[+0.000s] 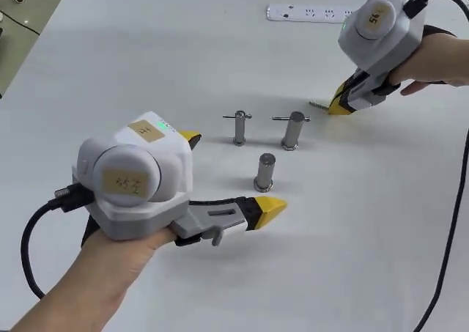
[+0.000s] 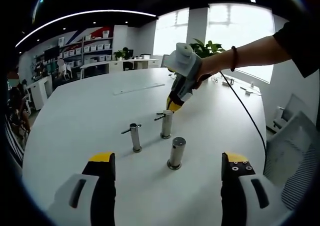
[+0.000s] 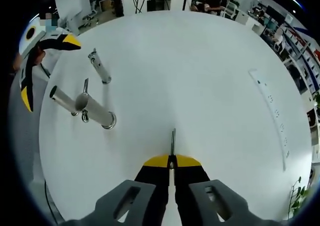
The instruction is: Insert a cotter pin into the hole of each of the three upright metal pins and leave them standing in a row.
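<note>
Bare metal pin [image 1: 264,172] upright on white table [image 1: 146,61], no cotter through it, standing in front of other two, so not in row. In head view, left rear pin [image 1: 239,129] and right rear pin [image 1: 293,132] upright side by side, each already crossed by a cotter.

Third cotter pin [image 1: 319,105] clamped in right gripper [image 1: 338,106], jaws together on it, shank projecting forward, likely for threading. Held low beside right rear pin.

Left gripper [image 1: 233,172] jaws wide apart, facing bare metal pin, probably to steady it.
</note>
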### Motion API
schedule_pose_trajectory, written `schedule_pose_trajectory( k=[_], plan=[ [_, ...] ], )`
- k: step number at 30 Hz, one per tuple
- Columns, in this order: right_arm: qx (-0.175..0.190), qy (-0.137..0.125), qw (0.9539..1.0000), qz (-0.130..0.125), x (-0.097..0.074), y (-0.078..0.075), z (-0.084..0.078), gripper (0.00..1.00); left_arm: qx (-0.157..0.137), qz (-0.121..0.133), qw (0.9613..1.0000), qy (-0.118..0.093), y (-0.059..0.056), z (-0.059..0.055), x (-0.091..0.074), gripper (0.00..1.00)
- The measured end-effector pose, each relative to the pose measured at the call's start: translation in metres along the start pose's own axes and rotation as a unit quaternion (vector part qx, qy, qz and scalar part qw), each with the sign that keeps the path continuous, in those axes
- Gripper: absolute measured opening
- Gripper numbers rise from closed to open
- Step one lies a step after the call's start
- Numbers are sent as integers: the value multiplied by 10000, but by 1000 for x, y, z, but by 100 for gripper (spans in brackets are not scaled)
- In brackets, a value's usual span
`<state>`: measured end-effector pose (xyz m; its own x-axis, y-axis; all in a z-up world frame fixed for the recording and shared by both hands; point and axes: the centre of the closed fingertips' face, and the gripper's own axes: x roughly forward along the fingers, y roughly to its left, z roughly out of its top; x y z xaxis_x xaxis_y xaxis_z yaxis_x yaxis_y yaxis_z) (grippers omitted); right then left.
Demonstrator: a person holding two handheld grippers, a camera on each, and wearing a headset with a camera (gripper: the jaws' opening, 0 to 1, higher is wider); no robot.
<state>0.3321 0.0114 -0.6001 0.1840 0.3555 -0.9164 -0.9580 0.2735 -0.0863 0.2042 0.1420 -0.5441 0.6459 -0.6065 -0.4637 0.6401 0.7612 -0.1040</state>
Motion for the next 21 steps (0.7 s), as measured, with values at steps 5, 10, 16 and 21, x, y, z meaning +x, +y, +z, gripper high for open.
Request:
schedule_pose_trajectory(
  k=[5,10,16,21],
  plan=[
    [107,-192,9997,-98,-5,-2,1,0,22,4,10000,19,0,0,-2,87],
    [-184,-305,9988,-325,-14,-7,1,0,32,-32,10000,38,-1,0,-3,84],
    [-513,-601,9950,-605,-30,-1,9,0,16,-110,9999,30,-4,3,-4,78],
    [-715,-742,9915,-789,-44,9,11,0,-23,-186,9998,-41,-8,8,-6,73]
  ],
)
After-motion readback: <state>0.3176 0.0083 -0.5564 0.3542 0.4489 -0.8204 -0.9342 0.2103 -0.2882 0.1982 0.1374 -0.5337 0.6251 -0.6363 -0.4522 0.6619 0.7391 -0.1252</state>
